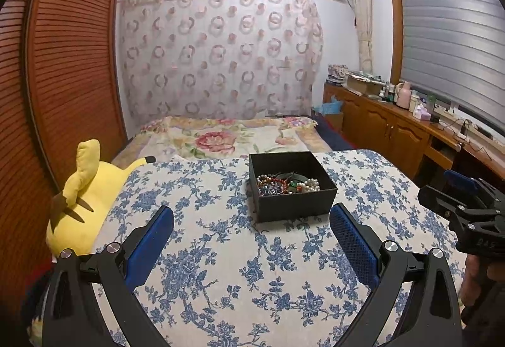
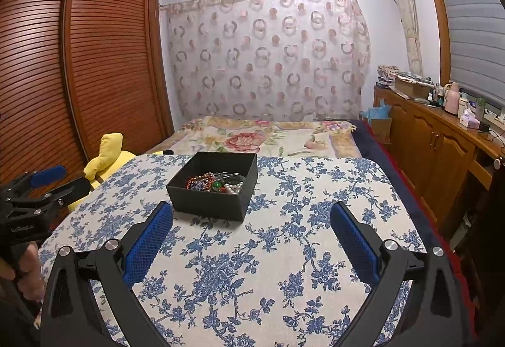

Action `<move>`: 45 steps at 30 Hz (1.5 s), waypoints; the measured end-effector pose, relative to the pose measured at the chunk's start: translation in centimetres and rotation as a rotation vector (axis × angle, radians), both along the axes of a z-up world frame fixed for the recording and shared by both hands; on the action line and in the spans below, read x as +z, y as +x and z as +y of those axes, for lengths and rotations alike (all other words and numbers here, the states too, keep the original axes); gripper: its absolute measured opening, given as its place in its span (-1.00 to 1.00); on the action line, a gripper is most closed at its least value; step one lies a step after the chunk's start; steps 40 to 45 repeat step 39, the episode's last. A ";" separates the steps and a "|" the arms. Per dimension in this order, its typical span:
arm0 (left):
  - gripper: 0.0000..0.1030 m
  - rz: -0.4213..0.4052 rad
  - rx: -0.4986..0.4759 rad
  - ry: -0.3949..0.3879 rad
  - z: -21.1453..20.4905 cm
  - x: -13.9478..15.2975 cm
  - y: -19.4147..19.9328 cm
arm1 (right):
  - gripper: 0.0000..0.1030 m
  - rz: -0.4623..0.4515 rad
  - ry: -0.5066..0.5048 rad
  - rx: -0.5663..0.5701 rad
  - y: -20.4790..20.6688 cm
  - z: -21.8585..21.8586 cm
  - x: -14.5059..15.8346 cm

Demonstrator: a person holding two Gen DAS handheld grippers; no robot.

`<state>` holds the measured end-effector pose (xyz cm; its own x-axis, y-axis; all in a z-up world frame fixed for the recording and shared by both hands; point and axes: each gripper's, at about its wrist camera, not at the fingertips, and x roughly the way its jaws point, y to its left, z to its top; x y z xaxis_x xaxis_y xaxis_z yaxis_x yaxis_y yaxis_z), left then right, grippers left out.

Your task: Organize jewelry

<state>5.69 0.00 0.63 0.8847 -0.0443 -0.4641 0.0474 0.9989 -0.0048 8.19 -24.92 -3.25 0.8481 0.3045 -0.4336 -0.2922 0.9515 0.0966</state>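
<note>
Jewelry (image 1: pixel 288 183) is lying in a tangled heap of beads, pearls and chains inside an open black box (image 1: pixel 293 208), which is sitting toward the far middle of a table covered in a blue floral cloth (image 1: pixel 221 268). Both grippers are hovering above the near part of the table, well apart from the box. The left gripper (image 1: pixel 252 238) is holding its blue-padded jaws wide apart with nothing between them, and the right gripper (image 2: pixel 252 236) is doing the same. A yellow plush toy (image 1: pixel 85 198) is leaning against the table's left edge, and a bed with a flowered cover (image 2: pixel 262 135) is lying beyond the table.
</note>
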 end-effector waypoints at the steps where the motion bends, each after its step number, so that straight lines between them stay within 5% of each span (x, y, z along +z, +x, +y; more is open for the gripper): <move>1: 0.85 -0.002 0.000 0.000 0.0 0.0 0.0 | 0.95 0.001 0.000 0.001 0.0 0.0 0.0; 45: 0.85 -0.003 0.000 -0.001 0.0 0.2 -0.3 | 0.95 -0.001 0.001 -0.001 0.0 0.1 0.1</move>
